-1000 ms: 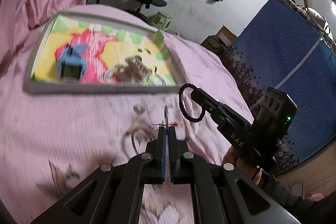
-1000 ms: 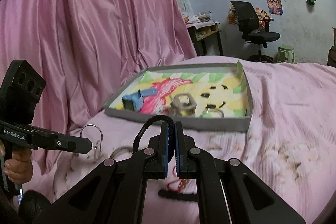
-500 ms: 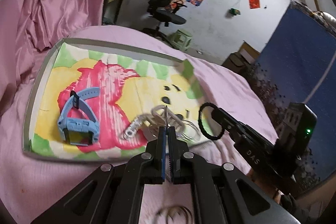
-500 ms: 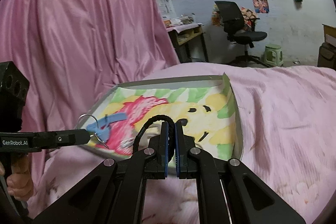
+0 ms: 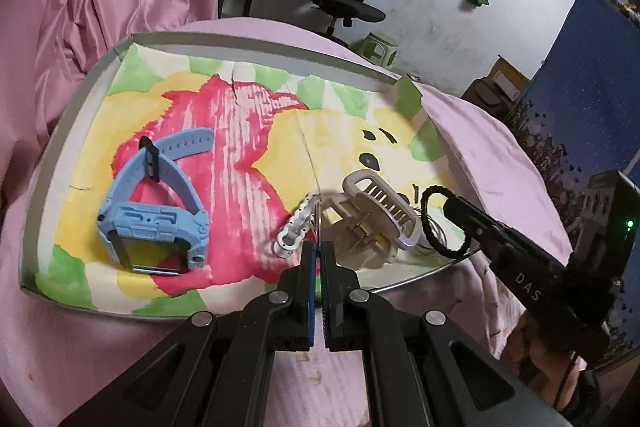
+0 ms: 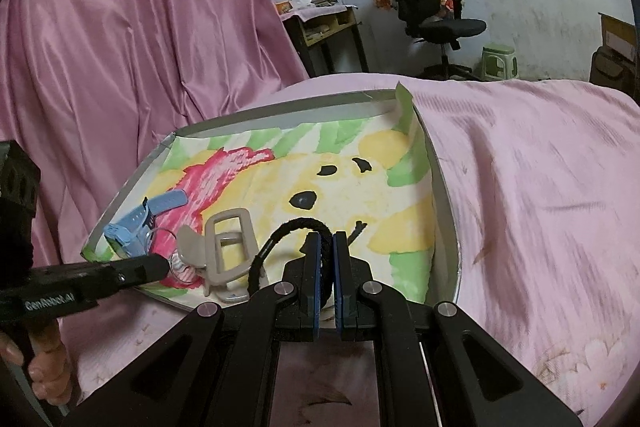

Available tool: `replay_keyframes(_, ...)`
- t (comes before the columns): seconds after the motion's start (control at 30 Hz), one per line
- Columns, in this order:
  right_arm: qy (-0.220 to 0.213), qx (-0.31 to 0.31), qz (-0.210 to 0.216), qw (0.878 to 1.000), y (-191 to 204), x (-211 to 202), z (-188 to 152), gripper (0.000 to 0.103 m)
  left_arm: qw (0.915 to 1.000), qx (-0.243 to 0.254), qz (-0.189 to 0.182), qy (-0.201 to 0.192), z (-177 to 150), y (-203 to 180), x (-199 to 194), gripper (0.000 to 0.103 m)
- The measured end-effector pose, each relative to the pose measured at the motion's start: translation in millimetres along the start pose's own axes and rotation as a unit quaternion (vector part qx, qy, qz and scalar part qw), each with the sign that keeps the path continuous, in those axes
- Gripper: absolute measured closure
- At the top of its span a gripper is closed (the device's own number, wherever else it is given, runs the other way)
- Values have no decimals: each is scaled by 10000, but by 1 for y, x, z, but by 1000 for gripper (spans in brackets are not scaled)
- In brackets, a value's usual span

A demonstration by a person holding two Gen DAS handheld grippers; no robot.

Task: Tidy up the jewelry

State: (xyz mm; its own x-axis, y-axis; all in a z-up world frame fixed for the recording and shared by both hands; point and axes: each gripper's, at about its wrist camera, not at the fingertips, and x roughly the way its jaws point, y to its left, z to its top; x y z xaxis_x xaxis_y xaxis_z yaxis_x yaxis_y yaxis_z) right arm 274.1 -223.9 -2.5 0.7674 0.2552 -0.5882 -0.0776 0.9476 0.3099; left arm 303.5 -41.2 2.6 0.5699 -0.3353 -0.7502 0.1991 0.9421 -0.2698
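Observation:
A grey-rimmed tray [image 5: 72,123] lined with a colourful drawing lies on the pink bed. In it are a blue watch [image 5: 156,223], a beige hair claw [image 5: 372,223] and a silver chain piece [image 5: 294,229]. My left gripper [image 5: 319,251] is shut on a thin silver ring [image 5: 318,219], seen edge-on, above the tray's near edge by the chain piece. My right gripper [image 6: 327,239] is shut on a black hair tie [image 6: 288,235] over the tray's near right part. The right wrist view shows the tray [image 6: 280,109], the watch [image 6: 136,223], the claw [image 6: 228,251] and the ring [image 6: 180,269] hanging from the left gripper [image 6: 160,263].
A pink curtain [image 6: 120,47] hangs along the tray's left side. The pink bedspread [image 6: 540,187] spreads to the right. Beyond the bed stand a black office chair [image 6: 432,15], a green stool [image 6: 498,61] and a desk [image 6: 324,27]. A blue fabric panel [image 5: 592,99] rises at the right.
Both grippers have moved forward and down from above the bedspread to over the tray's near edge, each still carrying its item. The tray now fills the views.

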Motion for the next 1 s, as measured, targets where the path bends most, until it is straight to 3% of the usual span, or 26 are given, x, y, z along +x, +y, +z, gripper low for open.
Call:
replay_keyframes(0.13, 71, -27, -67, 9999, -1, 0, -1, 94, 10000, 23, 41, -63, -2, 1, -4, 100)
replay_keyframes(0.27, 12, -34, -96, 9999, -2, -6, -1, 74, 9999, -12, 23, -153, -5, 1, -11, 100)
replay_keyframes(0.37, -58, -108, -134, 9998, -1, -13, -1, 74, 9996, -41, -14, -262, -10, 2, -18, 98)
replay_keyframes(0.43, -143, -162, -160, 9996, 0, -22, -2, 74, 9994, -47, -95, -338, -12, 3, -23, 92)
replay_keyframes(0.53, -326, -269, -172, 9990, 1, -39, -4, 71, 9983, -34, -237, -533, -19, 0, -35, 66)
replay_keyframes(0.57, -412, -303, -166, 9986, 2, -47, -6, 65, 9979, -19, -227, -612, -22, -1, -39, 55)
replay_keyframes(0.73, -698, -373, -128, 9968, 2, -75, -15, 56, 9963, -6, -287, -805, -36, -4, -55, 53)
replay_keyframes(0.87, -946, -372, -38, 9948, 3, -96, -24, 40, 9941, 57, -233, -1057, -49, -6, -70, 39)
replay_keyframes(0.93, -1037, -371, 10, 9939, 4, -105, -30, 34, 9927, 191, -136, -1181, -57, -10, -78, 37)
replay_keyframes(1.0, -1109, -404, 47, 9930, 5, -113, -36, 27, 9909, 302, -25, -1315, -66, -13, -87, 25)
